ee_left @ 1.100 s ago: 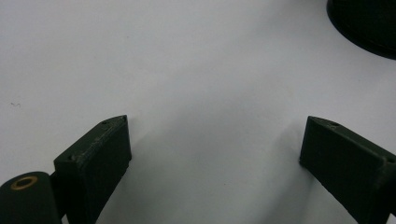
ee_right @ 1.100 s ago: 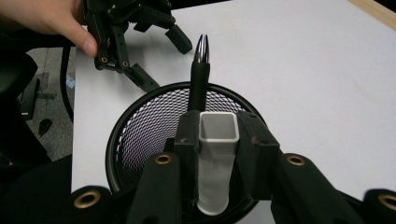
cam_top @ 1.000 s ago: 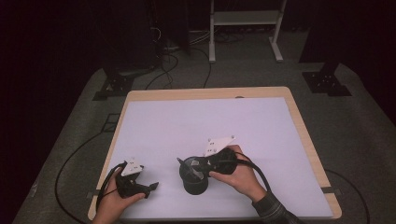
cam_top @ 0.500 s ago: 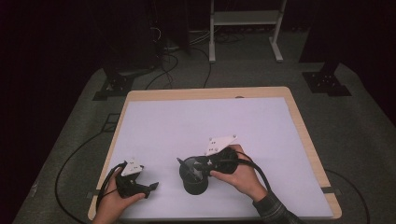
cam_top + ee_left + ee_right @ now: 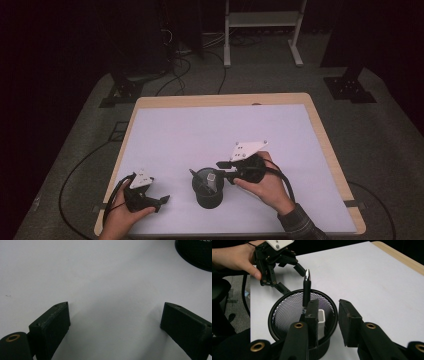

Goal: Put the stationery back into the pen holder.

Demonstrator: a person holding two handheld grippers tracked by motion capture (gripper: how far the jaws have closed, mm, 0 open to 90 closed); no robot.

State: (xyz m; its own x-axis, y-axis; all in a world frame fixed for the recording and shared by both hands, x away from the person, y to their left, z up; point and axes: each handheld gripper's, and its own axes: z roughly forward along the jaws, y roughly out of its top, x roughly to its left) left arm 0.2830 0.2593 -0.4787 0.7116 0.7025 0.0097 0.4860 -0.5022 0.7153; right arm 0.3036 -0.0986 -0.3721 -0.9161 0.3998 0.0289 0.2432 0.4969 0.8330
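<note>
Hovering just over the mesh cup, the right hand-held gripper is parted; the left hand-held gripper gapes beside it.

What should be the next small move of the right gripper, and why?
Probably draw the right gripper back from the mesh cup: its jaws stand open over the rim, and the white block and pen already stand inside.

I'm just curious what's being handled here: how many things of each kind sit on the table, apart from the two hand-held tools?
Black mesh cups: 1
Black pens, standing in the cup: 1
White blocks, in the cup: 1
Total: 3
</note>
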